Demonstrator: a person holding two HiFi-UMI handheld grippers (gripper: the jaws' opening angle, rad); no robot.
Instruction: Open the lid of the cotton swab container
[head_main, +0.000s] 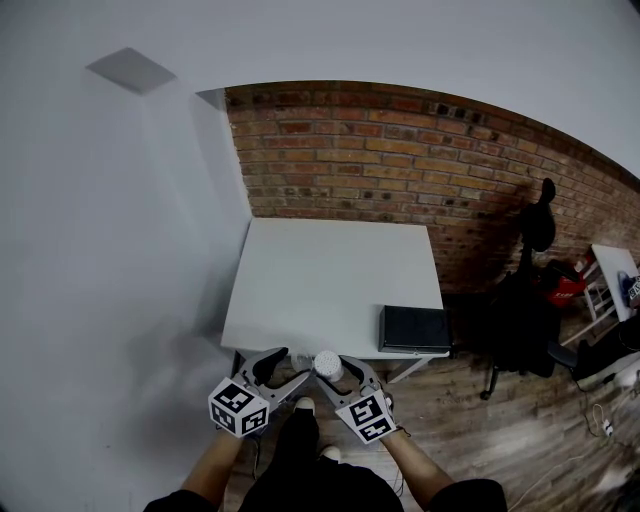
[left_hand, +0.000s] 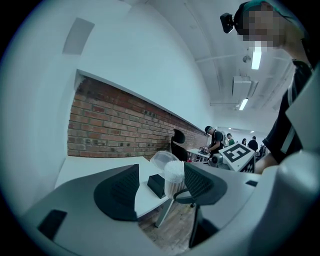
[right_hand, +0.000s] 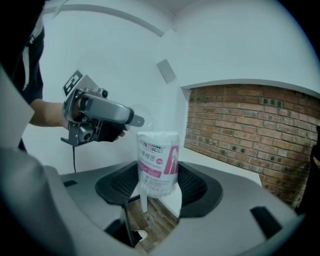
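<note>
My right gripper (head_main: 338, 378) (right_hand: 159, 189) is shut on the cotton swab container (right_hand: 158, 159), a clear upright tub with a pink and white label, packed with white swabs (head_main: 327, 363). I hold it in the air just in front of the table's near edge. In the left gripper view the container (left_hand: 173, 179) shows past the jaws, with its clear lid (left_hand: 161, 159) tilted up behind it. My left gripper (head_main: 287, 368) (left_hand: 160, 189) is open, its jaws wide apart. It sits close to the left of the container's top, and its tip (right_hand: 134, 120) is beside the lid.
A white table (head_main: 330, 265) stands against a brick wall (head_main: 400, 150), with a black box (head_main: 413, 328) on its near right corner. A black office chair (head_main: 528, 315) and clutter are to the right on the wooden floor. Several people are far off (left_hand: 216, 140).
</note>
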